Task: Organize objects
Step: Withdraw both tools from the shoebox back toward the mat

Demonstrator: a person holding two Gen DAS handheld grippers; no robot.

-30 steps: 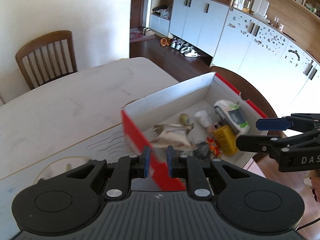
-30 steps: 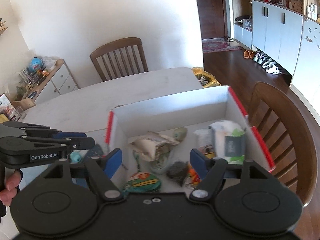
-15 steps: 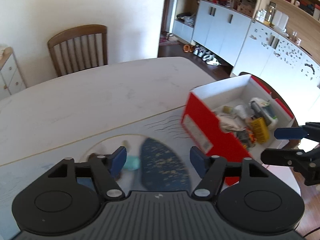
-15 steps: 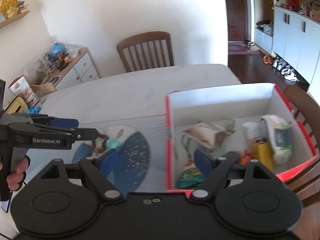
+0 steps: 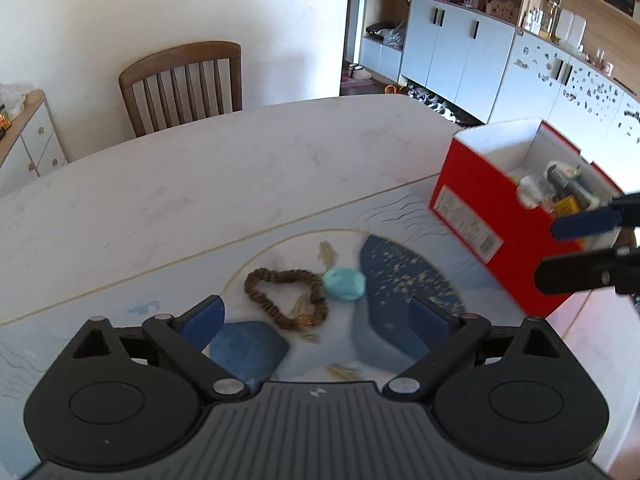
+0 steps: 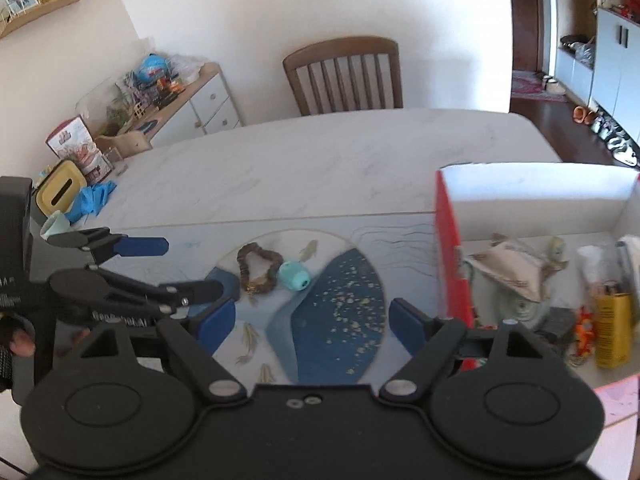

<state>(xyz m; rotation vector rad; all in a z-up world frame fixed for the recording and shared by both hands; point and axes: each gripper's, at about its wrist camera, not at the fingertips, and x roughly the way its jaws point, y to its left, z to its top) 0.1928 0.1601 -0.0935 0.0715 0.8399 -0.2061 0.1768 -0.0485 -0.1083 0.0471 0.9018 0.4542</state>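
Braided brown bracelet (image 5: 286, 298) — looped — touching smooth turquoise lump (image 5: 344, 284).

Left claw (image 5: 316, 316) and right claw (image 6: 312, 322): matte black plastic, blue finger pads (image 5: 202, 318), silver pivot screws, round side housings, ribbed grey top, white "GenRobot.AI" lettering

Cream wall (image 5: 160, 8) behind a slatted wooden chair (image 5: 184, 84) — pale cabinets (image 5: 456, 48) line the dark wooden floor (image 6: 560, 108).

Bright daylight from the right, soft shadows, fisheye bending at edges, motion blur on red box (image 5: 496, 216)
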